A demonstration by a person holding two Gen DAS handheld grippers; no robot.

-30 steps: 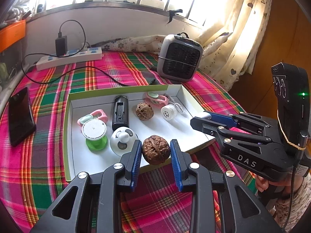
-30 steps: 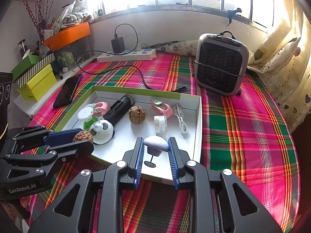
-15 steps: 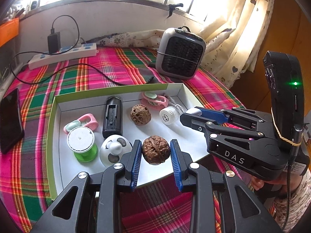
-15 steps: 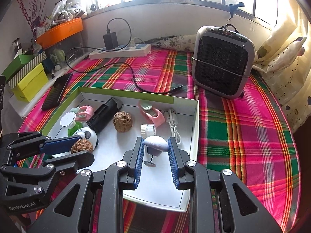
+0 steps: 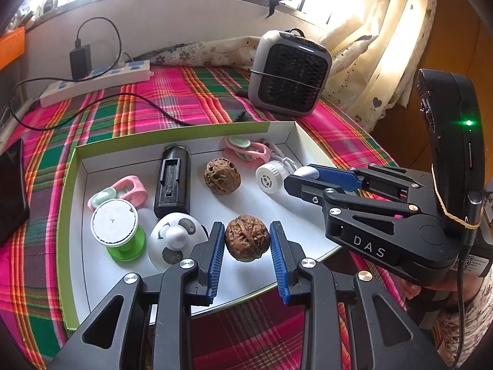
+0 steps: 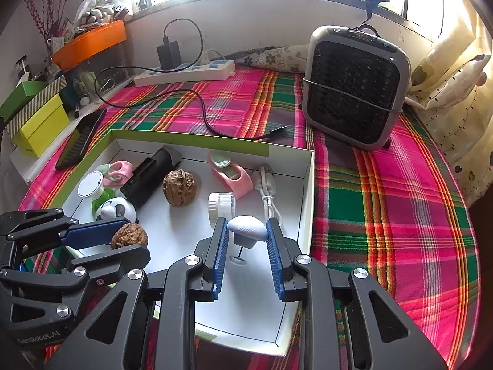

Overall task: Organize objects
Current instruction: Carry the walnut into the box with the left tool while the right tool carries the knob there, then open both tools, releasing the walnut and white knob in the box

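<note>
Two hand-held grippers hang over the white tray (image 5: 80, 166) on the plaid tabletop (image 6: 385, 203). Our left hand-held gripper (image 5: 247, 239) pinches a walnut (image 5: 246, 236) above the tray's near edge; our right hand-held gripper (image 6: 246, 234) pinches a white mushroom-shaped knob (image 6: 248, 228) at 3 o'clock of it. Farther in, at 12 o'clock, a second walnut (image 5: 222, 176) lies beside a black case (image 5: 172, 182). Beyond the tray stands a grey heater (image 6: 354, 89).

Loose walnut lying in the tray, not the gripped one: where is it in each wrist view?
Left wrist: loose walnut at tray centre, right of the black case.
Right wrist: loose walnut left of centre, again right of the case.
Shared landmark: grey heater.
</note>
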